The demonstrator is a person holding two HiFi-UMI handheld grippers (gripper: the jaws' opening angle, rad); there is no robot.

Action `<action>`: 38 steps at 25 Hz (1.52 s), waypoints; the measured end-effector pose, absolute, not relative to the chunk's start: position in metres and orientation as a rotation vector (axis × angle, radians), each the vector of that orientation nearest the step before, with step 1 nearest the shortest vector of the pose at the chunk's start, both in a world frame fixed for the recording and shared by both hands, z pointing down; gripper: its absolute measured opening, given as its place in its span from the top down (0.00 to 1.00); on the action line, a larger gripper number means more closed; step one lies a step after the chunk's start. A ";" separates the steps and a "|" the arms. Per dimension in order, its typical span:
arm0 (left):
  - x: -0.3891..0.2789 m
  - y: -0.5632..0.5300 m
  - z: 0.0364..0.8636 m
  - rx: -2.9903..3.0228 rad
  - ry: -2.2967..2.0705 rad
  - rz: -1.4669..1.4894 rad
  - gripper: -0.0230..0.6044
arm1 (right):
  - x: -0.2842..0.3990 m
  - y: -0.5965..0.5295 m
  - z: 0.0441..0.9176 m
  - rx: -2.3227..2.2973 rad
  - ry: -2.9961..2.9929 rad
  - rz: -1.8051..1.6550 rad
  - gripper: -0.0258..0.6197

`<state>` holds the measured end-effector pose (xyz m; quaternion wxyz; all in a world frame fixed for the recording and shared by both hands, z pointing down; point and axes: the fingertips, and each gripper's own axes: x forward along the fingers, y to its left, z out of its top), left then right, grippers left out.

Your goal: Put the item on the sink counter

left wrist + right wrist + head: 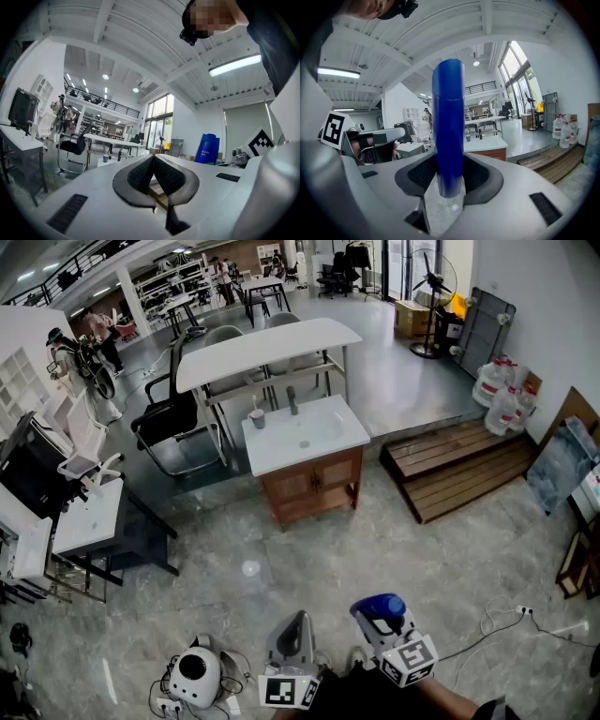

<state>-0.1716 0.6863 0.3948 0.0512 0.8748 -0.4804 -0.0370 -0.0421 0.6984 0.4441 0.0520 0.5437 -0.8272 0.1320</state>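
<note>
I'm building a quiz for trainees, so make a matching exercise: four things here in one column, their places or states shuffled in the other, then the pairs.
1 bottle
2 left tongs
3 cup
4 pallet

A on the sink counter
B shut, empty
C on the floor
D held in the right tongs

Pairs: 1-D, 2-B, 3-A, 4-C

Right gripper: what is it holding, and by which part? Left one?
The right gripper clamps an upright blue bottle near its bottom end. The left gripper is shut and holds nothing.
</note>
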 end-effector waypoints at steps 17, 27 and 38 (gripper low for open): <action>-0.140 0.677 0.393 2.674 -1.458 -0.106 0.94 | -0.017 0.693 0.441 1.649 -2.544 0.417 0.70; -0.105 0.667 0.396 2.681 -1.496 -0.093 0.94 | 0.021 0.679 0.462 1.612 -2.558 0.428 0.70; -0.091 0.618 0.409 2.638 -1.513 -0.092 0.94 | 0.040 0.622 0.470 1.603 -2.546 0.425 0.70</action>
